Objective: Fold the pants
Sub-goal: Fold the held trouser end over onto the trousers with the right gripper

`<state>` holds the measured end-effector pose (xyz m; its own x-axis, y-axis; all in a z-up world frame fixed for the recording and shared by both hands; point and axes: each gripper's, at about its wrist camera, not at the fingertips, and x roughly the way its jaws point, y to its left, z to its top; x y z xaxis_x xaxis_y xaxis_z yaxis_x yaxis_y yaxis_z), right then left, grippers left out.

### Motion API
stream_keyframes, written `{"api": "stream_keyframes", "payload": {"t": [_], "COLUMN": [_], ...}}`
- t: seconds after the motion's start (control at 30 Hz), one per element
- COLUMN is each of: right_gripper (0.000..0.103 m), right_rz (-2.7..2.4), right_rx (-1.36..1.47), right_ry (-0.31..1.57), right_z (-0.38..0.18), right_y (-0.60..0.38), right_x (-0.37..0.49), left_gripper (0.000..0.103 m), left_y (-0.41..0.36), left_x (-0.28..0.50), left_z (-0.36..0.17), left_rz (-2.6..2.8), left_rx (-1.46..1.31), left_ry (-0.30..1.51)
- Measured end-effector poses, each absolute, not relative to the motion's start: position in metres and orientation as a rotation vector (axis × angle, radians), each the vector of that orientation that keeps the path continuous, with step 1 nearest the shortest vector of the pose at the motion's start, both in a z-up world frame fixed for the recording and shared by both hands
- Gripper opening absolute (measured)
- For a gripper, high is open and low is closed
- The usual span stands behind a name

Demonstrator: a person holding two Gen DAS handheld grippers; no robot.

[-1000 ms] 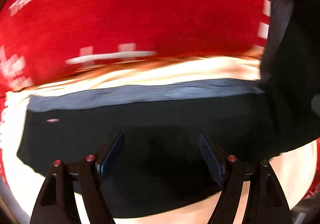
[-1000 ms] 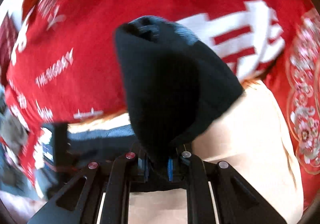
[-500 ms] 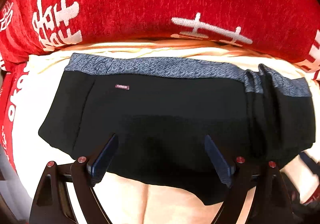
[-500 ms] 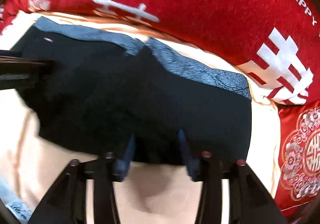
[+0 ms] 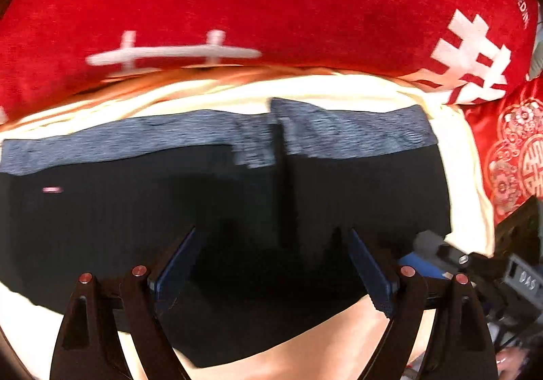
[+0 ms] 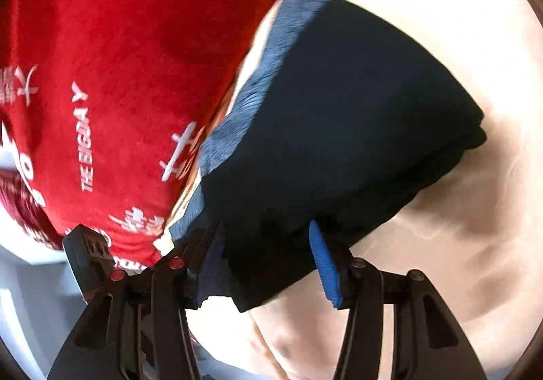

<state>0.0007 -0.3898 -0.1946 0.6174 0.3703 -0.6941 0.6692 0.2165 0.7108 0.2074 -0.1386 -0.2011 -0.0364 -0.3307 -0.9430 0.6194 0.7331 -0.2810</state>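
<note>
The black pants [image 5: 237, 210] with a grey waistband [image 5: 135, 139] lie folded flat on a cream sheet [image 5: 305, 88]. My left gripper [image 5: 271, 264] is open, its fingers spread just above the pants' near edge. The right wrist view shows the same pants [image 6: 339, 129], waistband [image 6: 258, 88] toward the red cushion. My right gripper [image 6: 268, 261] is open, with the pants' near edge between its blue pads [image 6: 324, 264]. The right gripper also shows at the left wrist view's right edge [image 5: 475, 264].
A red cushion with white lettering [image 5: 271, 6] rises right behind the pants and also shows in the right wrist view [image 6: 112, 74]. A red embroidered cloth [image 5: 516, 156] lies to the right. The cream sheet [image 6: 458, 244] extends around the pants.
A second ago my right gripper held a pants end aloft. It laid that end over the rest, opened, and has since swung round to the pants' side. The left gripper stayed open.
</note>
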Motion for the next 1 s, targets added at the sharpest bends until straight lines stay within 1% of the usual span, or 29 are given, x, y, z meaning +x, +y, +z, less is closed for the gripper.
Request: {"api": "stream_keyframes", "payload": {"t": [0.03,0.07,0.1,0.17,0.2,0.23,0.27,0.3,0.33,0.4,0.47,0.53,0.6,0.67,0.73,0.77,0.8,0.83,0.87,0.9,0.93,1.0], "right_gripper": [0.056,0.056,0.056,0.056,0.055,0.049,0.037,0.009,0.006,0.005,0.005,0.005,0.005,0.005,0.006,0.007,0.014,0.026,0.035,0.052,0.054,0.054], "right_rz": [-0.260,-0.260,-0.260,-0.265,-0.266,-0.271,-0.284,-0.296,-0.313,-0.273,-0.216,-0.191,-0.209,-0.247,-0.232,-0.214,-0.171,-0.122,-0.091,-0.047,-0.003,0.043], "right_rx": [1.419,1.449,1.473,1.531,1.562,1.602,1.633,1.646,1.644,1.623,1.554,1.516,1.476,1.485,1.508,1.481,1.421,1.355,1.311,1.253,1.207,1.117], "right_ry": [0.947,0.932,0.917,0.880,0.865,0.851,0.846,0.855,0.884,0.880,0.896,0.931,1.008,1.053,1.056,1.072,1.116,1.165,1.190,1.204,1.181,1.104], "right_z": [-0.197,-0.200,-0.204,-0.214,-0.217,-0.222,-0.225,-0.228,-0.228,-0.218,-0.201,-0.195,-0.206,-0.225,-0.229,-0.224,-0.215,-0.204,-0.195,-0.181,-0.166,-0.135], "right_y": [-0.390,-0.389,-0.390,-0.394,-0.400,-0.401,-0.406,-0.407,-0.409,-0.410,-0.405,-0.399,-0.392,-0.391,-0.394,-0.395,-0.396,-0.395,-0.394,-0.395,-0.396,-0.411], "right_x": [-0.002,-0.005,-0.007,-0.007,-0.009,-0.010,-0.010,-0.009,-0.008,-0.006,-0.003,-0.001,0.005,0.007,0.009,0.013,0.019,0.023,0.025,0.025,0.020,0.019], "left_gripper": [0.087,0.084,0.078,0.070,0.065,0.065,0.064,0.061,0.061,0.061,0.061,0.061,0.061,0.062,0.068,0.068,0.069,0.068,0.069,0.069,0.068,0.069], "left_y": [-0.143,-0.145,-0.148,-0.158,-0.159,-0.160,-0.159,-0.158,-0.156,-0.149,-0.139,-0.131,-0.124,-0.116,-0.113,-0.111,-0.109,-0.108,-0.118,-0.119,-0.120,-0.129], "left_x": [0.204,0.203,0.202,0.194,0.191,0.191,0.188,0.186,0.184,0.179,0.171,0.168,0.171,0.174,0.175,0.174,0.174,0.175,0.174,0.175,0.177,0.179], "left_z": [-0.202,-0.204,-0.208,-0.203,-0.204,-0.205,-0.199,-0.194,-0.187,-0.171,-0.163,-0.168,-0.180,-0.181,-0.173,-0.169,-0.163,-0.157,-0.155,-0.149,-0.141,-0.130], "left_rz": [-0.779,-0.778,-0.776,-0.778,-0.779,-0.774,-0.772,-0.768,-0.763,-0.768,-0.764,-0.719,-0.672,-0.660,-0.650,-0.648,-0.650,-0.653,-0.653,-0.653,-0.652,-0.662], "left_rx": [0.256,0.259,0.270,0.284,0.291,0.302,0.310,0.317,0.328,0.333,0.354,0.402,0.420,0.380,0.389,0.397,0.408,0.411,0.410,0.408,0.404,0.388], "left_ry": [1.418,1.421,1.431,1.453,1.457,1.454,1.443,1.433,1.415,1.360,1.312,1.291,1.335,1.354,1.326,1.310,1.298,1.294,1.291,1.285,1.272,1.253]}}
